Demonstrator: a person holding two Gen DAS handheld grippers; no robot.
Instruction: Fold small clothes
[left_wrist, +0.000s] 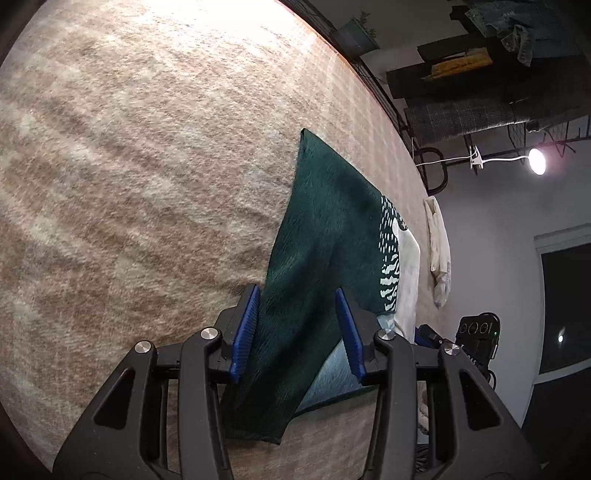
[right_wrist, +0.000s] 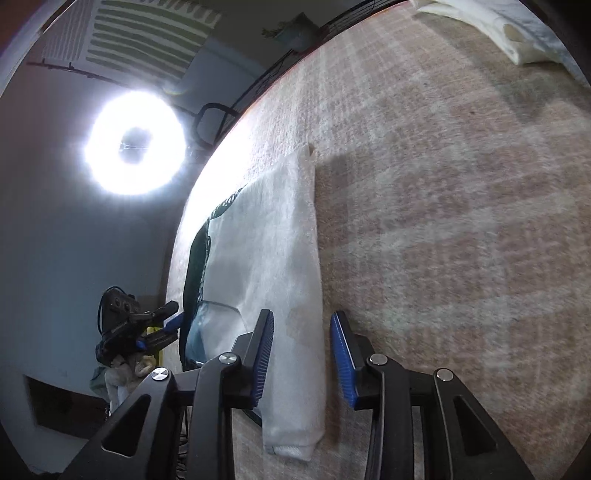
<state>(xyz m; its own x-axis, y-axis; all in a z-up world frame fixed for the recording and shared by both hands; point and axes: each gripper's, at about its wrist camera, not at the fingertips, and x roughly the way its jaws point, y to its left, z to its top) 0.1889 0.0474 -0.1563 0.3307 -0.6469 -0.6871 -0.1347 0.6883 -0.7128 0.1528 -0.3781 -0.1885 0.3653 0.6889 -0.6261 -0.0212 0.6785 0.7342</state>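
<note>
Blue-padded left gripper (left_wrist: 297, 328): jaws spread wide, straddling the dark green end of a small green-and-white knitted garment (left_wrist: 325, 229), pads not pressing it. Garment lies flat on a beige checked fuzzy blanket (left_wrist: 147, 184). Blue-padded right gripper (right_wrist: 302, 352): jaws likewise apart, straddling the garment's white end. Cream folded cloth (left_wrist: 439, 251) rests near the blanket's edge. No legible writing.

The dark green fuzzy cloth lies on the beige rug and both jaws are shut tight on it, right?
Not quite. The dark green fuzzy cloth does lie on the beige rug, but the left wrist view shows the left gripper with jaws open around it.
</note>
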